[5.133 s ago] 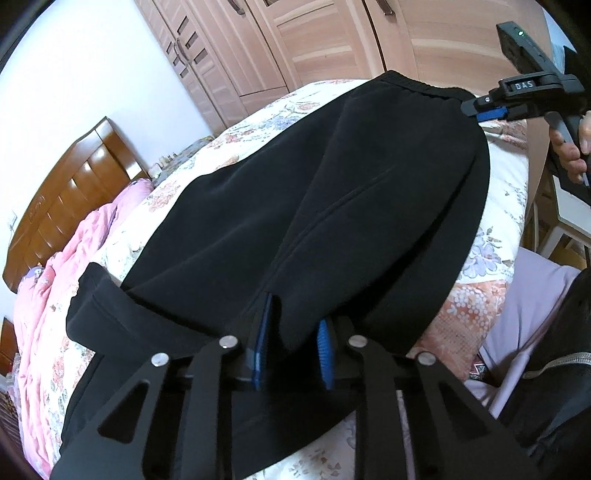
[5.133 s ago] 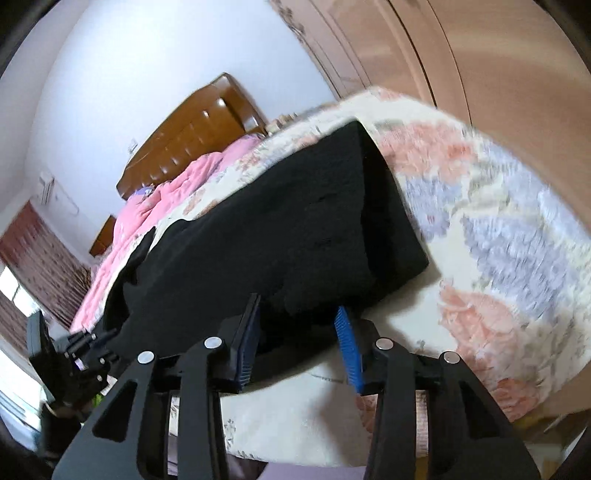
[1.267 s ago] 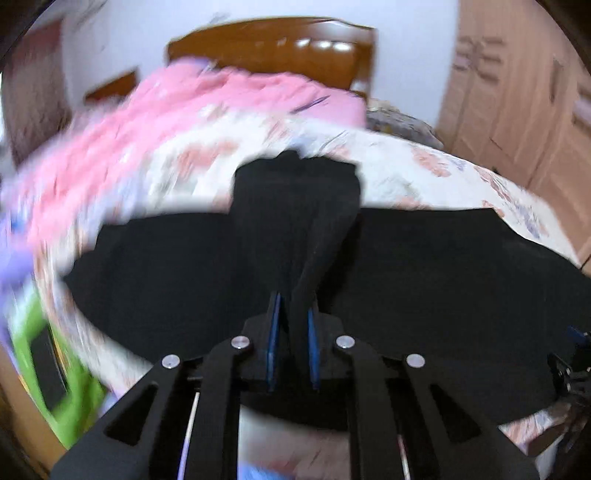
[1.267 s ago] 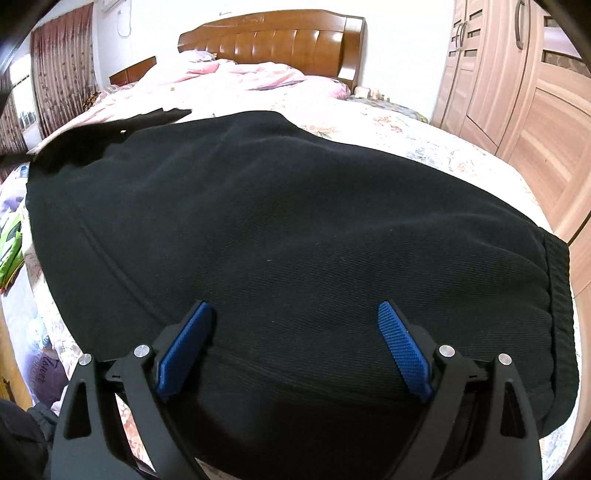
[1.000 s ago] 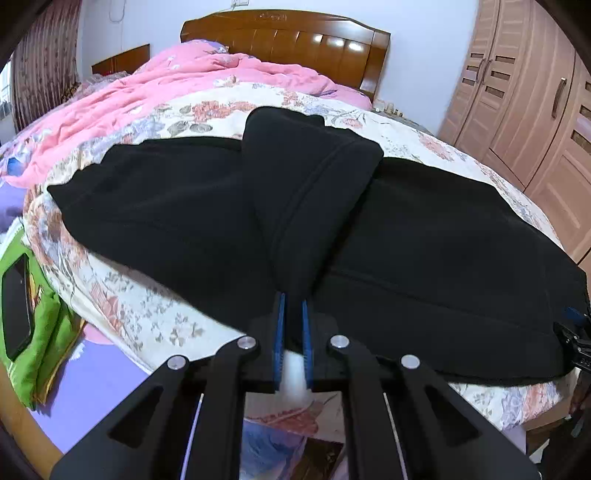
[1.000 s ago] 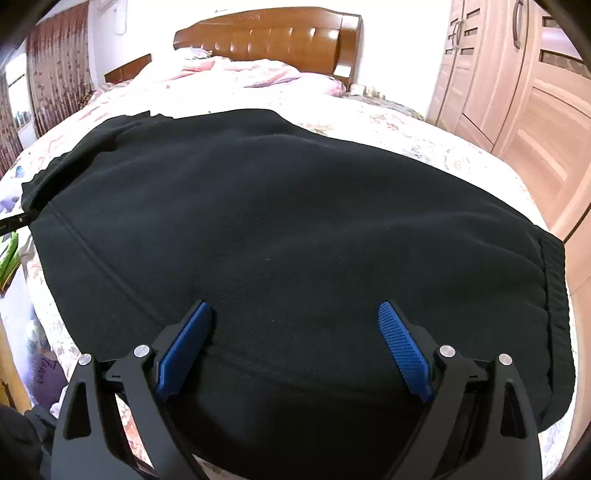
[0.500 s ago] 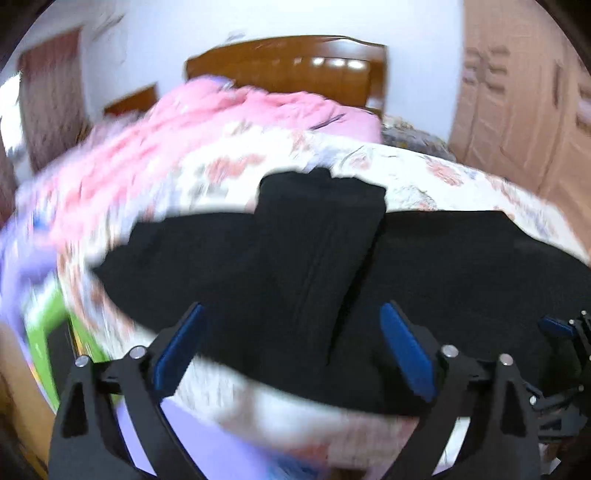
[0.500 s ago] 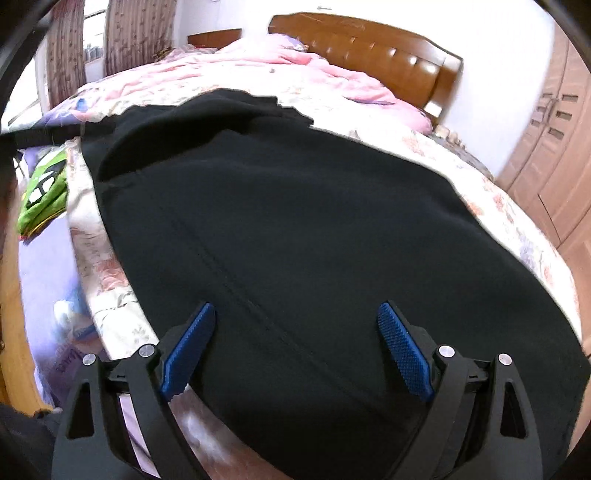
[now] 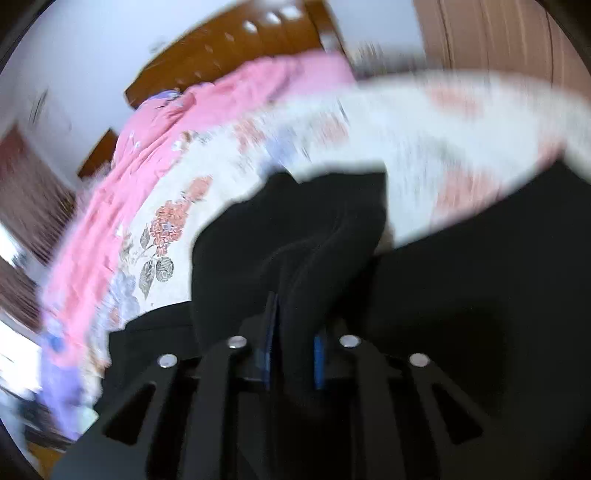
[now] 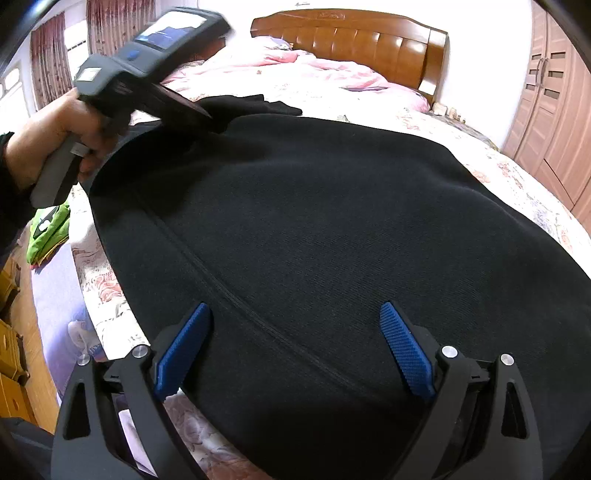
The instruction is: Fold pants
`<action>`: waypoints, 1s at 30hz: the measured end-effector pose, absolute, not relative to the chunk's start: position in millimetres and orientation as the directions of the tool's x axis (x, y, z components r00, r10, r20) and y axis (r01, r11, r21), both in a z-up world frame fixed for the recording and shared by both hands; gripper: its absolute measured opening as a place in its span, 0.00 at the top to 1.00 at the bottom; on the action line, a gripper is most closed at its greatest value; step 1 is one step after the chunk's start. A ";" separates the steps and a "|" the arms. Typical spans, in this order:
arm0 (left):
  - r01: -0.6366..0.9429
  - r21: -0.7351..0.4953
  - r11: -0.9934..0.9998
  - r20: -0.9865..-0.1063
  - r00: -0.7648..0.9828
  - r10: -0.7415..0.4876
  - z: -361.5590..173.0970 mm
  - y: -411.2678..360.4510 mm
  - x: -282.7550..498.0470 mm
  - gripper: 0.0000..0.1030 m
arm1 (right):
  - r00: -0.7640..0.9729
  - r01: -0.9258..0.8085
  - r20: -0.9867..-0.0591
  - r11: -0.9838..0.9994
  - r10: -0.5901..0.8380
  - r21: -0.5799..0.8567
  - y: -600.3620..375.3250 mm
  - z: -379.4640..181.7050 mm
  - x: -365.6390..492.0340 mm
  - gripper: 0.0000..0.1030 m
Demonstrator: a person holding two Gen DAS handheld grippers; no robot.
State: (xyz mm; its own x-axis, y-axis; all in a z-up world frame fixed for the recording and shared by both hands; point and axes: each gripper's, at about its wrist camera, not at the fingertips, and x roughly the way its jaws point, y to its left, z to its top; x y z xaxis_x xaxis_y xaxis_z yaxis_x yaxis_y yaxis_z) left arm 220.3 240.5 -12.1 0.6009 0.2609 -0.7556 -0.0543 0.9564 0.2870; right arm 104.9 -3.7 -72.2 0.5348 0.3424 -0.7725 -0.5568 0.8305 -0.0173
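The black pants [image 10: 332, 229] lie spread across the near side of the bed, on the floral bedspread [image 10: 524, 184], with a raised seam running diagonally down the cloth toward the near edge. The right gripper [image 10: 295, 343] hangs low over the pants, its jaws spread wide, and its blue pads [image 10: 404, 349] hold nothing, though I cannot tell whether they rest on the fabric. Over at the far left end of the garment the left gripper [image 9: 291, 347] has its jaws drawn close together, pinching a bunched fold of the black leg end [image 9: 295, 229] between its blue pads [image 9: 269, 332]; the cloth rises from the pinch in a dark ridge. That wrist view is heavily blurred, so finer detail of the grip is lost. From the right wrist view the left gripper [image 10: 184, 107] shows as a dark handheld unit with a grey handle, clasped in the person's left hand [image 10: 55, 129], its fingers reaching into the pant leg near the bed's left edge. A pink quilt [image 10: 295, 62] is heaped toward the wooden headboard [image 10: 351, 33], and light wooden wardrobe doors [image 10: 554, 103] stand along the right wall. Something bright green [image 10: 48, 232] lies down beside the bed on the left, near a lilac sheet [image 10: 55, 295] that hangs below the bedspread.
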 end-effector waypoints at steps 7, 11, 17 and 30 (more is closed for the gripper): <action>-0.277 -0.264 0.924 -0.642 0.765 0.046 31.2 370.6 127.7 0.87 | 0.536 -0.557 -0.771 0.830 0.345 -0.015 -3.5 -73.0 108.2 0.13; -0.362 -0.499 0.787 -0.599 0.801 -0.012 2.1 431.2 63.5 0.87 | 0.533 -0.558 -0.773 0.830 0.344 -0.016 -3.4 -72.7 110.0 0.13; -0.393 -0.621 0.679 -0.604 0.791 -0.094 -64.1 462.6 27.0 0.50 | 0.529 -0.558 -0.778 0.830 0.340 -0.016 -3.1 -71.7 111.5 0.13; -0.109 0.473 0.874 -0.568 0.720 0.398 -10.6 302.3 71.2 0.17 | 0.527 -0.553 -0.781 0.833 0.335 -0.015 -1.7 -71.3 112.8 0.12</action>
